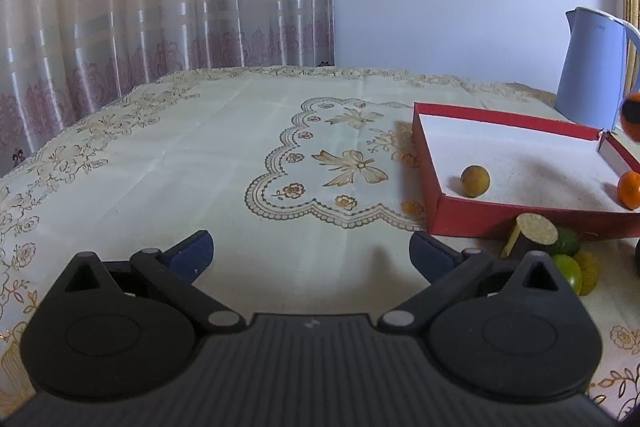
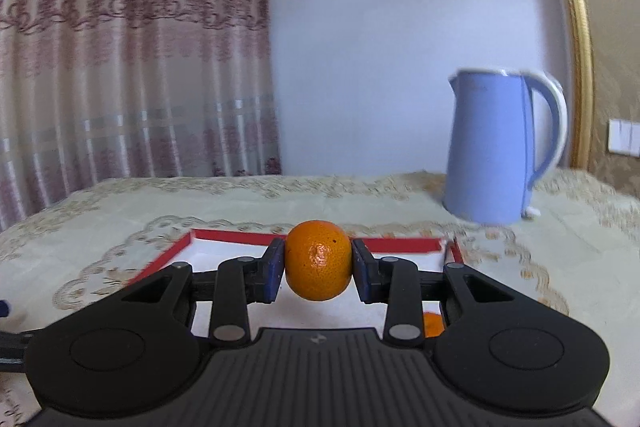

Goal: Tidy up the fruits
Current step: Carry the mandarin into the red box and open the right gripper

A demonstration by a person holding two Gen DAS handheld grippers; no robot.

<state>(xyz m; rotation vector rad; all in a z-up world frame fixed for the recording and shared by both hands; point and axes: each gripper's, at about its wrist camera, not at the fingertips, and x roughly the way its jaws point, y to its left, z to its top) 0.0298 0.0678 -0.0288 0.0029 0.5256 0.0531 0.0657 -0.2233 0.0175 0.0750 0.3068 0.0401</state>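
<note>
The right gripper (image 2: 318, 265) has its two blue-padded fingers (image 2: 273, 269) pressed against either side of a round, pebbly-skinned orange tangerine (image 2: 318, 259), which hangs clear in the air above the shallow red cardboard box with a white floor (image 2: 224, 234). The left gripper (image 1: 312, 253) stands with its jaws spread wide and nothing between them, low over the cream embroidered tablecloth (image 1: 224, 147). In the left wrist view the box sits to the right of that gripper; inside it a dull yellow-brown round fruit (image 1: 475, 180) rests near the front left corner, and a second orange fruit (image 1: 629, 189) lies by the right edge of the frame, cut off there. Just outside the box's front wall lie a short cut log-like piece with a pale speckled end (image 1: 534, 231) and several green round fruits (image 1: 568, 269), bunched together close to the left gripper's right finger. A pale blue electric kettle (image 2: 500, 147) stands upright behind the box, apart from its far rim. Left of the box the cloth lies bare as far as the table's edges and the pink patterned curtain (image 1: 120, 7).
</note>
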